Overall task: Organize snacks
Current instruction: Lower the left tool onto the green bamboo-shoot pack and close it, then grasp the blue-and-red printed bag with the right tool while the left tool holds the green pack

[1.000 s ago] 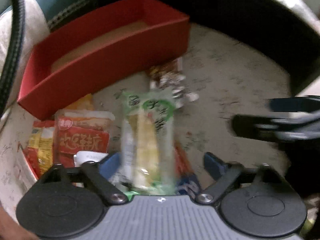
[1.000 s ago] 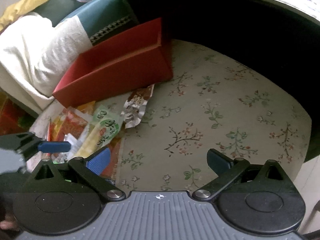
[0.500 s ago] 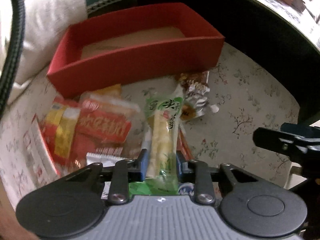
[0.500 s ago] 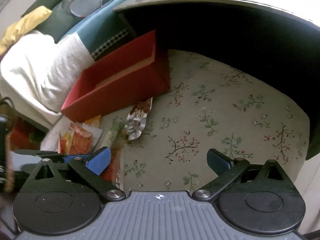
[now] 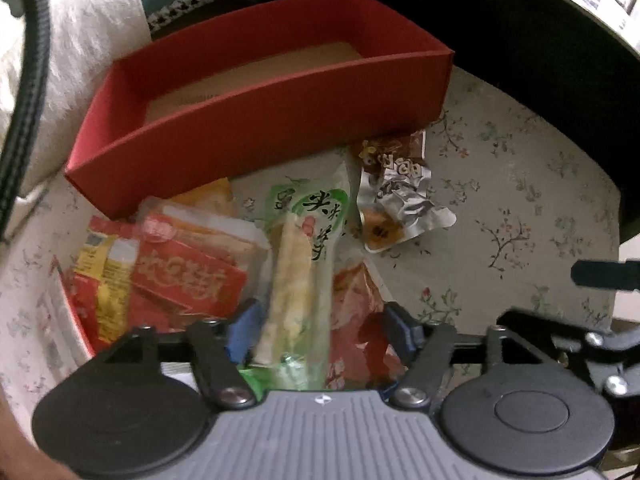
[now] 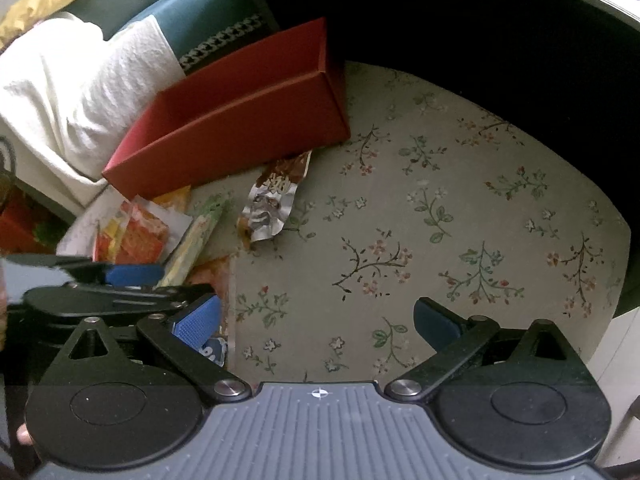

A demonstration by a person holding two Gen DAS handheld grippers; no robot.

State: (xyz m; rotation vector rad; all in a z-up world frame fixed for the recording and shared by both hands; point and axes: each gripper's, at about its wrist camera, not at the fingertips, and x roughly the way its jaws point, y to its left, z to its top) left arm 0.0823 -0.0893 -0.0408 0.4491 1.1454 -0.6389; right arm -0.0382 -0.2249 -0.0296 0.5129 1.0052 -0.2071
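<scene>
A long green packet (image 5: pixel 308 240) with pale sticks inside lies lengthwise between the blue pads of my left gripper (image 5: pixel 322 332). The jaws are opening and the right pad stands clear of the packet. The packet (image 6: pixel 196 236) rests on a heap of red and orange snack packs (image 5: pixel 180 276). A crumpled silver and brown wrapper (image 5: pixel 396 196) lies to its right. The red box (image 5: pixel 256 120) stands just behind, with only its brown floor showing inside. My right gripper (image 6: pixel 316 322) hovers open over the flowered cloth (image 6: pixel 440 220), nothing between its fingers.
A white towel (image 6: pixel 80 92) and a teal cushion (image 6: pixel 192 12) lie behind and left of the box. A dark curved edge (image 6: pixel 480 40) closes the far side. In the right wrist view the left gripper (image 6: pixel 132 274) crowds the lower left.
The left jaws stood wide around the green packet, then shut on it, and now stand apart again. The right gripper stays open over the cloth.
</scene>
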